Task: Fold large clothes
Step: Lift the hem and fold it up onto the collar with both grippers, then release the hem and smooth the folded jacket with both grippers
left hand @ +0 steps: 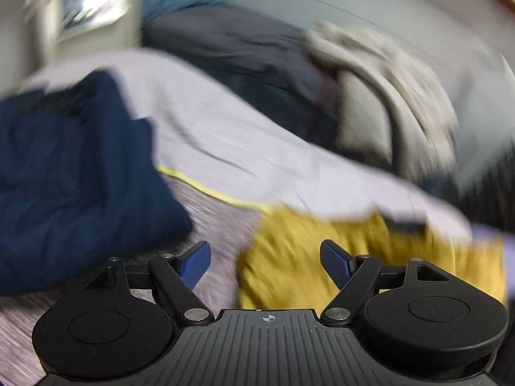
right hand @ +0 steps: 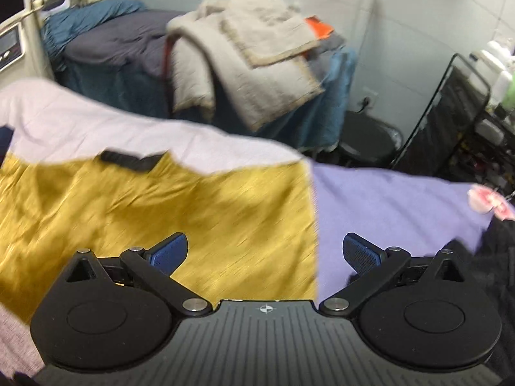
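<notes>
The mustard-yellow garment (right hand: 154,206) lay flat on the table, its long axis running nine to three, directly at twelve o'clock of the right hand-held gripper (right hand: 265,252). It sat toward two o'clock of the left hand-held gripper (left hand: 265,262), so the right looked nearer. Both hand-held grippers stood wide apart, holding nothing.

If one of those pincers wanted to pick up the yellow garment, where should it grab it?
Probably at the mustard-yellow garment's straight right edge, where it ends against the lilac cloth. It lies flat, so only an edge offers a lip to pinch. The right gripper, jaws open and empty, hangs right over that edge and could come straight down.
</notes>
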A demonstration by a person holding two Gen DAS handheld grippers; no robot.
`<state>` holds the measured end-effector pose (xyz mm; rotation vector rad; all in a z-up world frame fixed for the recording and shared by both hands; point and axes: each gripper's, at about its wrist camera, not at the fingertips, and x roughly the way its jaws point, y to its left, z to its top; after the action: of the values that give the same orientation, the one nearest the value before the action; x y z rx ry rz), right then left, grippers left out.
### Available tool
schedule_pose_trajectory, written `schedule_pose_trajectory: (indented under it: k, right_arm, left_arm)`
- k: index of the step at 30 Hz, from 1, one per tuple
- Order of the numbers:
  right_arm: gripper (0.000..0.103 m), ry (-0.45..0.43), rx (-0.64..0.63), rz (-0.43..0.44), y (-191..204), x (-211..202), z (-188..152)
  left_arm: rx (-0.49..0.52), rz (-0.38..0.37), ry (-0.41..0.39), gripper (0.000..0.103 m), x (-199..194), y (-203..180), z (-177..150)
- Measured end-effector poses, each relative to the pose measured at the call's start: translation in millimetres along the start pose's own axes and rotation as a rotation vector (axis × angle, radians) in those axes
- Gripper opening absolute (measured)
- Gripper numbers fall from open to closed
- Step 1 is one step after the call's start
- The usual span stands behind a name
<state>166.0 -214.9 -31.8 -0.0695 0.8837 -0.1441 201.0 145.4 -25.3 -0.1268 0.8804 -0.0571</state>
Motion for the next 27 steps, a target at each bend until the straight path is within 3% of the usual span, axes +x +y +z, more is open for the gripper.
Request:
schedule_pose_trajectory:
  k: [3,5,7,10,13,17,27]
  right_arm:
    - [0.084,0.0,-0.043,0.088,30,-11,-16]
    - [0.057,0.016,-0.094,0.142,54,-14,-25]
    - [0.047,0.049,-0.112,0.212,72,-12,-34]
    - [0.043,0.094,-0.106,0.258,90,-5,-47]
    - [0.042,0.071,-0.168,0.275,104,-5,-55]
    - [0.042,0.091,-0.21,0.276,113,13,-55]
    - [0.041,0.124,-0.193,0.195,111,86,-17]
  left_arm:
    - [0.174,-0.082,0.01,0.103,-11,-59,-51]
    - [0.243,-0.144,0.032,0.103,-12,-93,-83]
    - [0.32,-0.145,0.063,0.103,-7,-121,-109]
    - [0.403,-0.105,0.065,0.103,4,-145,-130]
    - [0.421,-0.09,0.07,0.103,21,-149,-129]
    - [0.343,-0.045,0.127,0.103,60,-137,-106]
    - [0.286,0.014,0.132,0.103,122,-130,-57]
